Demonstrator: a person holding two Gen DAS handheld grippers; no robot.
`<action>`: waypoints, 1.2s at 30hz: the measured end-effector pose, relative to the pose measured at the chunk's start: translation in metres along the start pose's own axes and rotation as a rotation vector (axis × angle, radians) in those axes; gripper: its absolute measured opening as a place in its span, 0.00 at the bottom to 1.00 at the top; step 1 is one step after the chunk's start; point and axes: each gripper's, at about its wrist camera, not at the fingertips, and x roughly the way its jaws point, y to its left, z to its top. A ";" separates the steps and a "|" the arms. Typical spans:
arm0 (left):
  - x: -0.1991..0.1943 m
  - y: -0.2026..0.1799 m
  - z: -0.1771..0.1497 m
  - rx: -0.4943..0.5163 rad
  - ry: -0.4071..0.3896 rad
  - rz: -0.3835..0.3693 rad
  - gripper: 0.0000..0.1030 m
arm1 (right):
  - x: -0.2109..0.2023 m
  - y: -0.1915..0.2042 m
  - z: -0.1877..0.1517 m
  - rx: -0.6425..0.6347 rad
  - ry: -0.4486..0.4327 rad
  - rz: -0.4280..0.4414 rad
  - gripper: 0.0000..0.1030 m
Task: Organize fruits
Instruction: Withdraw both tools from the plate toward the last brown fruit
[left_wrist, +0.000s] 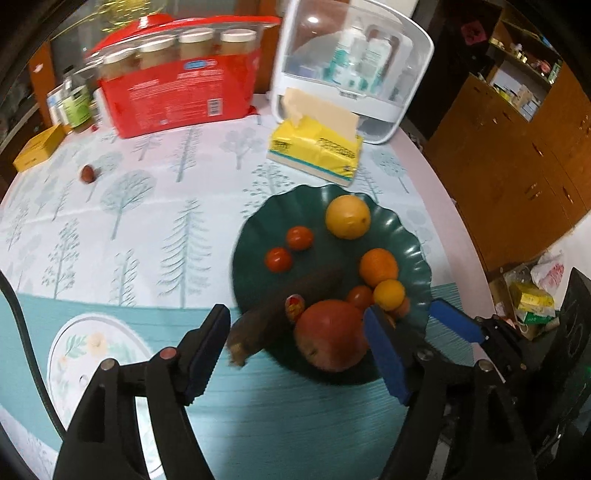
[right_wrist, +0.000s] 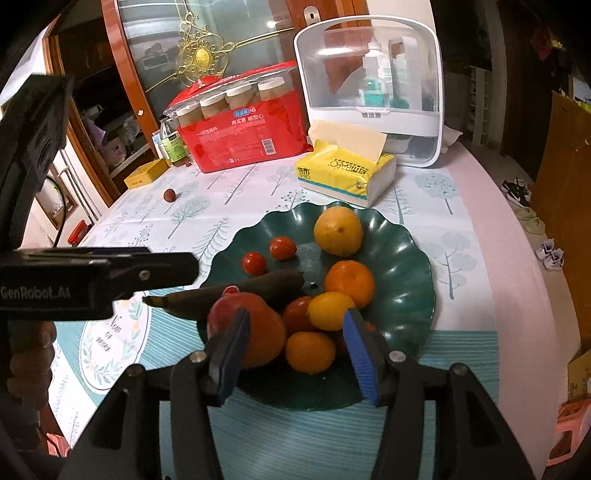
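Both tongs are hanging spread and empty over the scalloped dark-green plastic plate (right_wrist: 402, 258), which is holding smooth oranges, tomatoes, a glossy red apple (left_wrist: 328, 334) and a blackened banana (right_wrist: 236, 291) lying lengthwise leftward. One small dark-red fruit (left_wrist: 88, 173) is sitting well apart on the tree-print tablecloth, nearer the left gripper (left_wrist: 295, 350) than the right gripper (right_wrist: 295, 350).

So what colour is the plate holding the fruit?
Dark green plate, with a wavy rim; clearest in the right wrist view.
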 end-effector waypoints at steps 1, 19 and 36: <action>-0.003 0.004 -0.003 -0.009 0.000 0.008 0.73 | -0.001 0.002 -0.001 0.002 0.001 0.000 0.52; -0.053 0.152 -0.060 -0.194 0.041 0.131 0.85 | 0.010 0.095 -0.011 0.009 0.074 0.000 0.75; -0.066 0.276 0.015 -0.135 0.026 0.135 0.90 | 0.069 0.199 0.015 0.082 0.128 -0.032 0.75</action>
